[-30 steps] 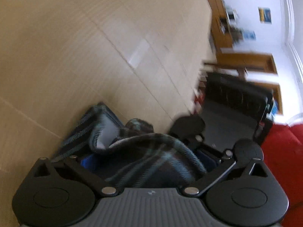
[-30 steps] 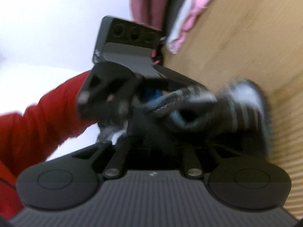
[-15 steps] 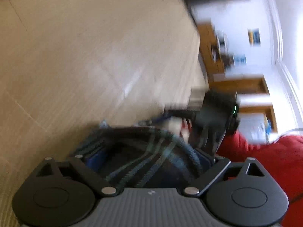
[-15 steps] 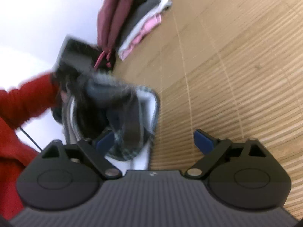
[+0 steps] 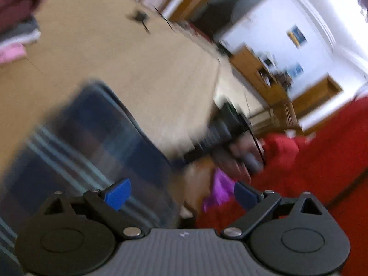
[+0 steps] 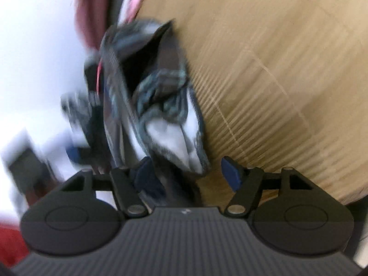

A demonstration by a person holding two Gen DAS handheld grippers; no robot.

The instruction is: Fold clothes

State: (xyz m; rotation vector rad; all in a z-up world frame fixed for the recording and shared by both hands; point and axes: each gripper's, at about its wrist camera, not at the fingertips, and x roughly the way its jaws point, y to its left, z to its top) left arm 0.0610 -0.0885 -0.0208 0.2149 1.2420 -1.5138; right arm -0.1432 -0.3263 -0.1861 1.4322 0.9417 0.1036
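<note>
Since a second ago both grippers have let go of the plaid garment (image 5: 92, 142): the left gripper (image 5: 181, 189) has pulled back and stands wide open, empty. The right gripper (image 6: 184, 172) has its jaws closing from wide; cloth lies between them, pads not pressing. The garment sits bunched on the wooden table (image 5: 138, 69), near the stacked clothes (image 5: 16, 18) at the far edge. This piece looks roughly folded; squaring or stacking likely remains.
</note>
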